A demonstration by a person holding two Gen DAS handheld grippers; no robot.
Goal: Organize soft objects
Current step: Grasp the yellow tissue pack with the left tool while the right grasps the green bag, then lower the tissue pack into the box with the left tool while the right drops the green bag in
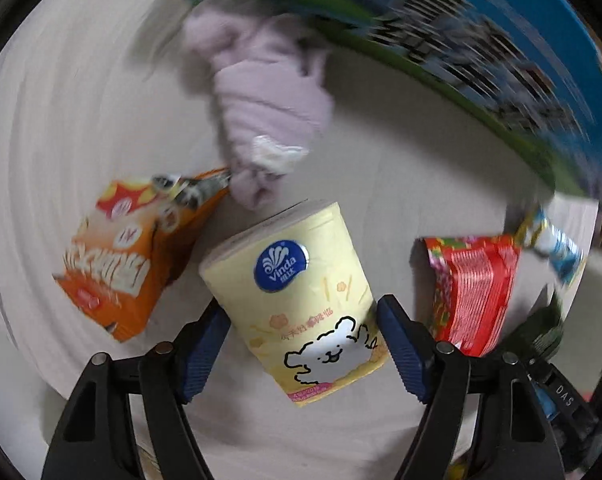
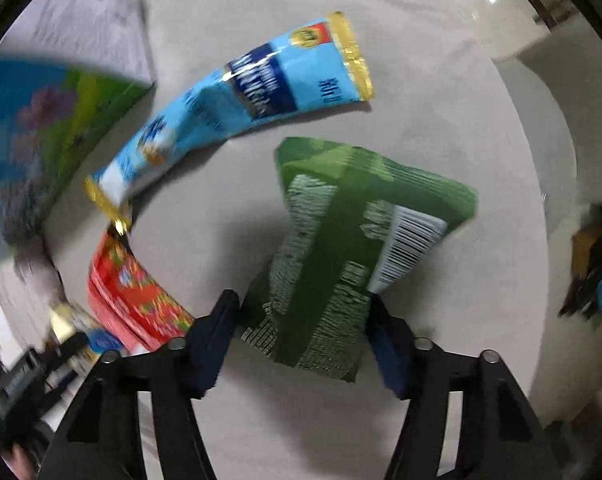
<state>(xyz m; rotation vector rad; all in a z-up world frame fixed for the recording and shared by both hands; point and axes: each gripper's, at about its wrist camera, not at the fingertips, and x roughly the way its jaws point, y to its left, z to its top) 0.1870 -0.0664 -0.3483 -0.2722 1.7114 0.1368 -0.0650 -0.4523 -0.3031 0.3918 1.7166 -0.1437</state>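
Yellow-wrapped tissue roll [image 1: 297, 300] is clamped in the left gripper [image 1: 301, 340] and a green snack bag [image 2: 341, 256] in the right gripper [image 2: 301, 332], both apparently being carried, so set-down spots must be chosen next.

Yellow tissue roll [image 1: 297, 300] upright (tilted), crinkled green snack bag [image 2: 341, 264] beside blue pouch [image 2: 237, 108]

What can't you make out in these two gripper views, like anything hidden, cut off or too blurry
- Left wrist view: the print on the green and blue box is smeared by motion blur and cut by the top edge.
- Left wrist view: the orange snack bag lettering is too blurred to read.
- Right wrist view: the green bag text is blurred; the gripper fingers hide its lower corners.
- Right wrist view: the red packet is partly hidden behind a finger.
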